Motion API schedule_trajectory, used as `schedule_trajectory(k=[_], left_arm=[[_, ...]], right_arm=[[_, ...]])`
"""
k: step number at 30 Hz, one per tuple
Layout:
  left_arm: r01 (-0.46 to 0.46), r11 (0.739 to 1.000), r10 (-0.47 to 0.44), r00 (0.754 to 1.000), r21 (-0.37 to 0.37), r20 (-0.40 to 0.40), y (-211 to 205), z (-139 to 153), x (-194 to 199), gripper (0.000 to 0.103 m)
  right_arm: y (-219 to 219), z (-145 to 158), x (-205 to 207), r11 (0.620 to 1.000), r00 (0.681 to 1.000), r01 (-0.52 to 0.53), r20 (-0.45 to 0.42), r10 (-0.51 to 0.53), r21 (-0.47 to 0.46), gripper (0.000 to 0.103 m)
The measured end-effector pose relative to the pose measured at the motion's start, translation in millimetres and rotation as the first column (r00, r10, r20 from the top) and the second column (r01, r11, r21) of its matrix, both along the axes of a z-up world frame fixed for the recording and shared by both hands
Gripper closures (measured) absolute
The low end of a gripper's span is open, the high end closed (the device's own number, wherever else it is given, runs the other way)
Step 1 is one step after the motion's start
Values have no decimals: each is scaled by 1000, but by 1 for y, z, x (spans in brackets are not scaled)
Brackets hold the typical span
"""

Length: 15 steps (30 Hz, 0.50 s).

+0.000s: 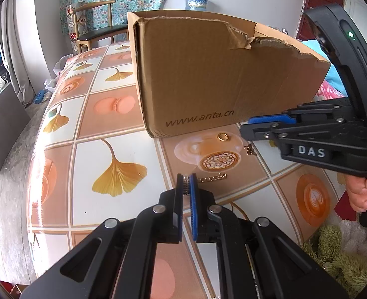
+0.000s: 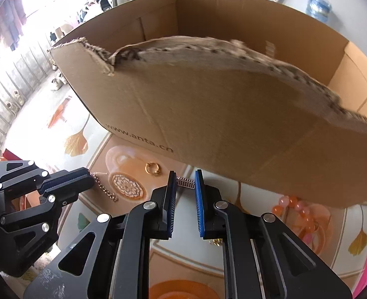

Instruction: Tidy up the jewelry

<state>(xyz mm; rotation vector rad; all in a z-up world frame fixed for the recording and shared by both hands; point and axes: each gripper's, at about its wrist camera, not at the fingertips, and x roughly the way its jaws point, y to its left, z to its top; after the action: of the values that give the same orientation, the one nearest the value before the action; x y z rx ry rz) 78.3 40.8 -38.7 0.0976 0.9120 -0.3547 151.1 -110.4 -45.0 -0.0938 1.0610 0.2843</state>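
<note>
- The left gripper [image 1: 186, 183], black with blue ribbed pads, has its jaws pressed nearly together on one end of a thin gold-coloured link chain [image 1: 213, 178]. The rest of the chain trails away from the fingertips over the table.
- From the right wrist camera, the same chain runs from the left gripper's tips towards a round patterned medallion printed on the cloth. I cannot tell whether it rests on the table or hangs just above it.
- The right gripper [image 2: 185, 186], of the same black and blue build, has its jaws a narrow gap apart. No jewellery shows between the pads.
- A hand [image 1: 360, 189] holds the right gripper's handle at the right edge of the left wrist view.
- A small gold-coloured butterfly charm [image 1: 250, 149] lies on the table just below the right gripper's tips.
- A plain gold-coloured ring [image 1: 223, 137] lies flat near the foot of the box, apart from the charm and the chain.
- An open brown cardboard box [image 1: 208, 74] with a torn top edge stands on the table behind the jewellery.
- A bracelet of orange and pink round beads [image 2: 293, 206] lies beside the box, to the right of the right gripper.
- The table [image 1: 123, 114] is covered by a glossy cloth printed with ginkgo leaves and coffee cups.
</note>
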Motion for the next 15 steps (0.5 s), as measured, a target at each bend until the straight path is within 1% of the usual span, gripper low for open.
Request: schedule_trajectory(k=[7,11,15], left_arm=[[4,1000,-4,1000,-9,6,2,0,0,98],[20,999,-20,1000,-27,8,6,0,-2,98],[43,999,-42,999,-20,18,6,4,-6,98]], right_arm=[[-13,3,-2,998,999,37,-4,-37,44,90],[-17,2,4,997,999,50,-3,-50,59,90],[-19,2,3,996,998,55,15,-57,74,90]])
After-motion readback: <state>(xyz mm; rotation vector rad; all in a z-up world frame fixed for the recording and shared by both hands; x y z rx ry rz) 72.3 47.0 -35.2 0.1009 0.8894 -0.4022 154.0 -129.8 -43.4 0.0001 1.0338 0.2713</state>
